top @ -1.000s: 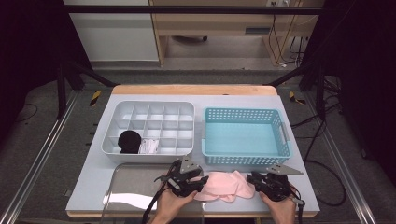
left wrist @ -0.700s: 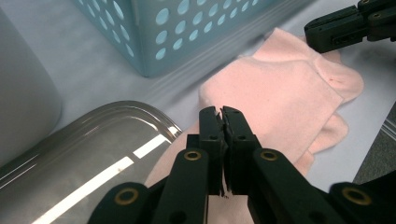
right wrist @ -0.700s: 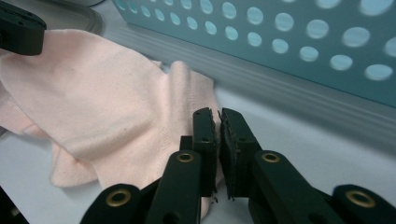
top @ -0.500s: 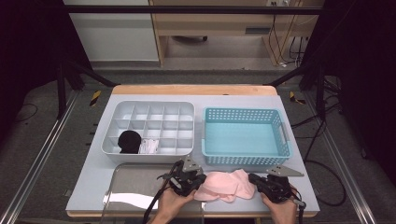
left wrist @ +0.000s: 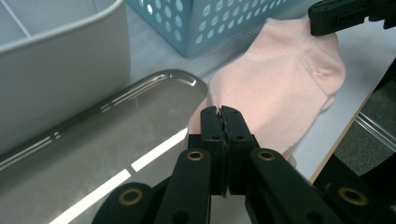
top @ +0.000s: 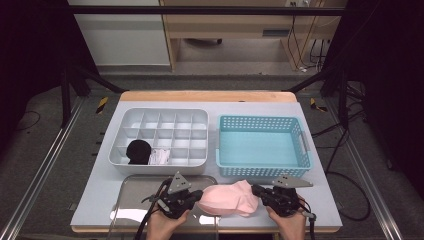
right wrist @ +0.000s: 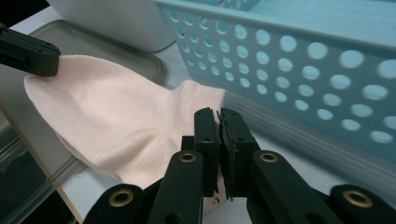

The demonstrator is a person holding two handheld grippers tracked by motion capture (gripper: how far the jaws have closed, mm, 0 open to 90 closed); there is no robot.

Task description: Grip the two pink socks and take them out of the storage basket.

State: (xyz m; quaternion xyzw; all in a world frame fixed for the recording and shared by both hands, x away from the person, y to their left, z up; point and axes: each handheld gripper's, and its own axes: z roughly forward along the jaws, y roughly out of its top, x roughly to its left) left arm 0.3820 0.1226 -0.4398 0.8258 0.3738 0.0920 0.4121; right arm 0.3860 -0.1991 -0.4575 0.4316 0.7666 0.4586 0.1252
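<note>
A pale pink sock (top: 229,198) is held stretched between my two grippers near the table's front edge. My left gripper (top: 196,196) is shut on its left end, over the right rim of the metal tray (top: 135,192). My right gripper (top: 257,192) is shut on its right end, just in front of the blue basket (top: 262,145). In the left gripper view the jaws (left wrist: 221,112) pinch the sock (left wrist: 280,79) edge, and the right gripper (left wrist: 345,14) grips its far end. In the right gripper view the shut jaws (right wrist: 219,114) hold the sock (right wrist: 116,121), with the left gripper (right wrist: 28,53) at its far end.
A white divided organizer (top: 159,135) stands behind the tray, with a black rolled sock (top: 138,150) and a white item (top: 160,156) in its front compartments. The empty blue basket (right wrist: 303,60) is close behind the right gripper. The table's front edge lies just below both hands.
The left gripper has shifted a little to the left and toward the front edge, and the sock now hangs flatter and more stretched between the two grippers.
</note>
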